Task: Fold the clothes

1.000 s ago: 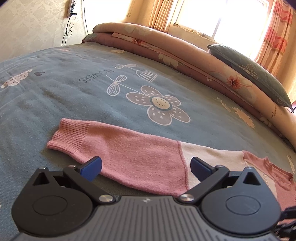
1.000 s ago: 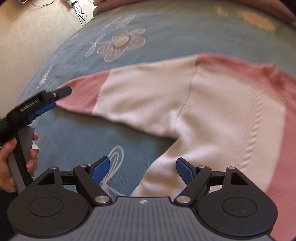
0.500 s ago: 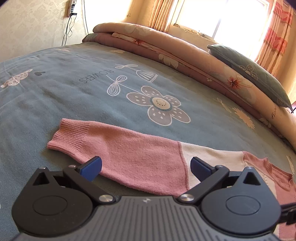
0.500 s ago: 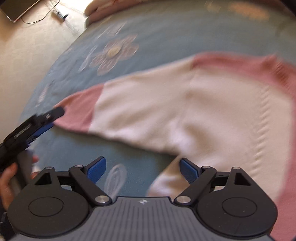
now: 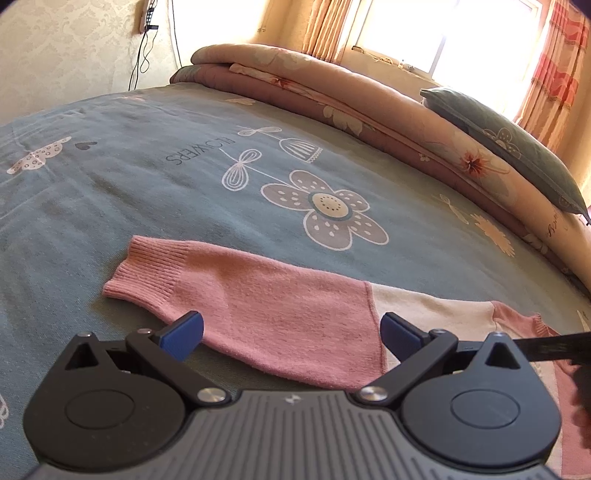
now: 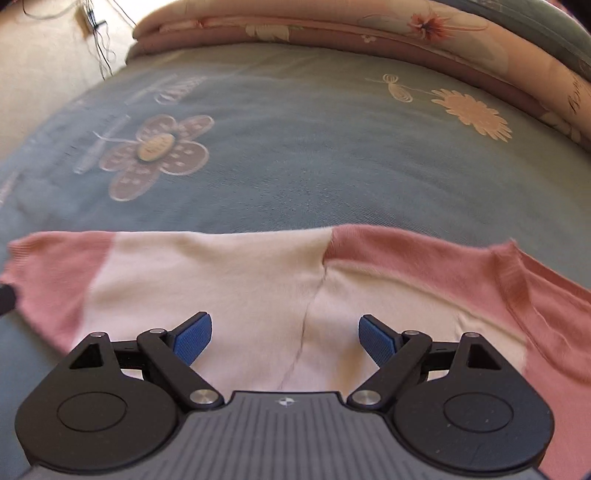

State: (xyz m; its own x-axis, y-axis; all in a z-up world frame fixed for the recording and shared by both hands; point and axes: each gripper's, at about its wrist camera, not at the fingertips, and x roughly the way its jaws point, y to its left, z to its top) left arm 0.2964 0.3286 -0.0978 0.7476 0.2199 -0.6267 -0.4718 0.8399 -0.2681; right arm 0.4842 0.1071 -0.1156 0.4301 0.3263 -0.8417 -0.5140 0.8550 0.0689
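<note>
So the sweater [image 6: 258,280] is a two-tone knit, pink and cream, lying flat on the blue-grey flowered bedsheet [image 5: 147,184]. Its sleeve [image 5: 258,306] is pink from the ribbed cuff up to a seam, then turns cream toward the shoulder. From the left wrist view the sleeve stretches from about 9 o'clock over to 3 o'clock, right in front of the left gripper [image 5: 291,332], whose blue pads stand wide apart with the sleeve's near edge between them, not pinched. The right gripper [image 6: 285,334] hangs over the cream part where sleeve meets body, also spread wide, nothing clamped; I can't tell if its pads touch the knit. What only the left view gives you: the ribbed cuff, the green pillow [image 5: 517,147] at 2 o'clock, the bright window [image 5: 443,33] and the curtains [image 5: 557,59]. The right view is a bit blurry but shows the pink shoulder and the ribbed neckline [image 6: 517,280] at 3 o'clock. Both views catch the rolled-up floral quilt [image 5: 369,92] along the far edge at 12 o'clock.
</note>
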